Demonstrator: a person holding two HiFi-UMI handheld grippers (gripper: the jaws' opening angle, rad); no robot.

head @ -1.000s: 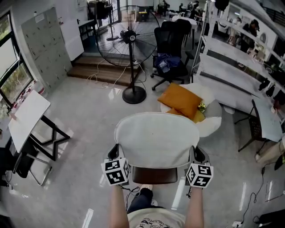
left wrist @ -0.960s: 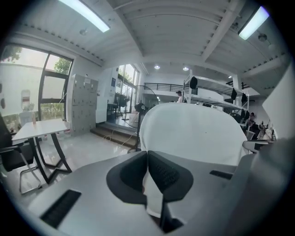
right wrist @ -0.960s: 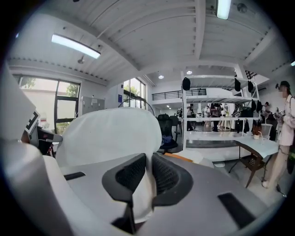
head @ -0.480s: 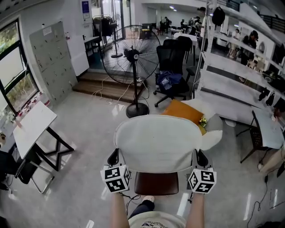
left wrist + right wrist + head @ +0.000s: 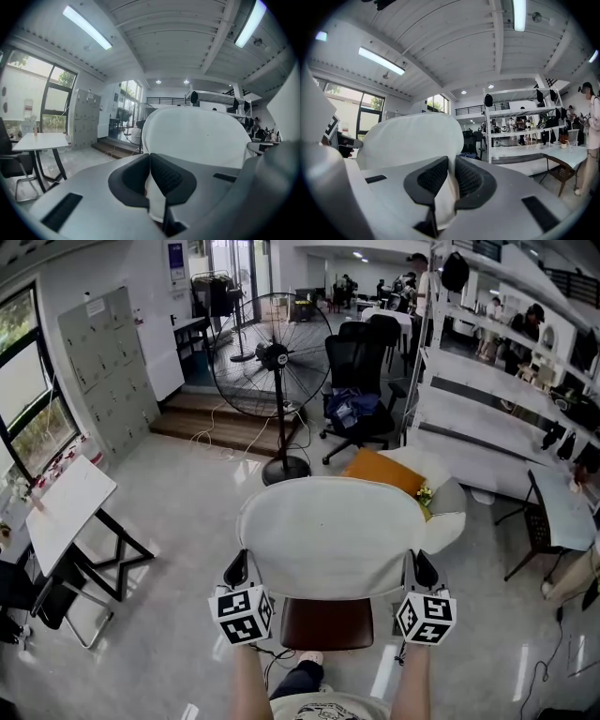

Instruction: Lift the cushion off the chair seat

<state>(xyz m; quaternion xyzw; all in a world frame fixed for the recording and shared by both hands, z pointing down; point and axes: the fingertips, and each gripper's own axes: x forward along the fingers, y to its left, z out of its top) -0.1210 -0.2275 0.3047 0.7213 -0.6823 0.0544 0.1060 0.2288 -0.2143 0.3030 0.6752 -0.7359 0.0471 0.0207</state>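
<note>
A wide white cushion (image 5: 328,535) hangs flat in the air in front of me, held by its two near corners. My left gripper (image 5: 237,570) is shut on the left corner, and the white cushion (image 5: 201,140) fabric is pinched between its black pads (image 5: 164,176). My right gripper (image 5: 424,570) is shut on the right corner; in the right gripper view the cushion (image 5: 410,140) fabric runs between its pads (image 5: 433,176). Below the cushion the brown chair seat (image 5: 326,622) shows bare.
A tall floor fan (image 5: 273,362) stands ahead. Beyond the cushion sits a white seat (image 5: 448,507) with an orange pillow (image 5: 384,472). A black office chair (image 5: 361,395) is behind it. A white folding table (image 5: 61,512) stands at the left, long shelving (image 5: 487,399) at the right.
Both grippers have risen with the cushion, lifting it off the brown seat. More of the seat shows below it. In the last half second little moved.
</note>
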